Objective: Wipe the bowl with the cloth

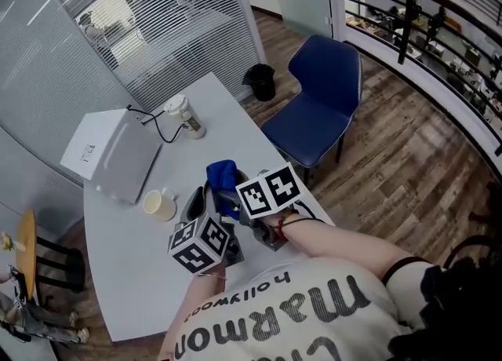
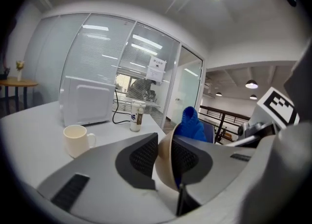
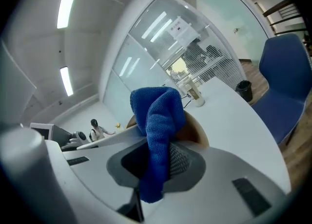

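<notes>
Clamping bowl [image 2: 166,170]: left gripper [image 2: 164,154]; cloth [image 3: 157,121]: right gripper [image 3: 157,163].

The bowl [image 3: 197,133] is mostly hidden behind the cloth [image 3: 158,121] and right gripper [image 3: 158,162]; the far bottle [image 1: 185,116] label is too small to read.

"hollywood" in small dark letters, upside down, on the person's white shirt [image 1: 259,304]

Tan bowl [image 2: 165,175] edge-on between left tool [image 2: 164,156] pads [image 2: 141,157], blue cloth [image 2: 191,123] behind.
</notes>
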Action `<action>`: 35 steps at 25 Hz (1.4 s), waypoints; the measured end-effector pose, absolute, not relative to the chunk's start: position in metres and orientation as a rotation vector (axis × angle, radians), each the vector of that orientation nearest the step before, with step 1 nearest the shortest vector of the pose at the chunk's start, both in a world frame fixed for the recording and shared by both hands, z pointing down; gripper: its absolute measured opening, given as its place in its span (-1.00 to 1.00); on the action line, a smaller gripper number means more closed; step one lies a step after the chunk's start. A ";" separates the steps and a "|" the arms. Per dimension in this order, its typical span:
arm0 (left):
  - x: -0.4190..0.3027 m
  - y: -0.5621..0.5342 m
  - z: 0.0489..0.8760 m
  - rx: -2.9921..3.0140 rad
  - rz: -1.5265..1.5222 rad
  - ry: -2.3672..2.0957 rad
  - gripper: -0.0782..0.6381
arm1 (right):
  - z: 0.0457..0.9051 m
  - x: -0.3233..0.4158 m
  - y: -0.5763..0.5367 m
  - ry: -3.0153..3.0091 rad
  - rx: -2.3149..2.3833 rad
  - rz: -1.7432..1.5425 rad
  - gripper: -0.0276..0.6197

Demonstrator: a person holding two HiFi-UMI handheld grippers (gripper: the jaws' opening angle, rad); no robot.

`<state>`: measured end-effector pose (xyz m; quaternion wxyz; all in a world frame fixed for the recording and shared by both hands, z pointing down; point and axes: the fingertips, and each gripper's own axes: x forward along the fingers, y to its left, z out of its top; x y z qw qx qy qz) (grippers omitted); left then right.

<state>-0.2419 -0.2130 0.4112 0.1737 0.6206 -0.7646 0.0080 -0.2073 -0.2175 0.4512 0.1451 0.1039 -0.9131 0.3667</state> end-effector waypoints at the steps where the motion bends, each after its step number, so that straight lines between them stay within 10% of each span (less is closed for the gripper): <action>1: -0.244 -0.213 0.411 1.748 -0.013 -2.160 -0.59 | 0.454 -0.209 -0.216 -2.616 0.295 1.052 -0.73; 20: -0.250 -0.210 0.420 1.745 0.065 -2.165 -0.58 | 0.471 -0.188 -0.242 -2.557 0.493 0.518 -0.73; 35: -0.244 -0.214 0.407 1.807 -0.059 -2.140 -0.58 | 0.446 -0.207 -0.213 -2.634 0.240 1.113 -0.73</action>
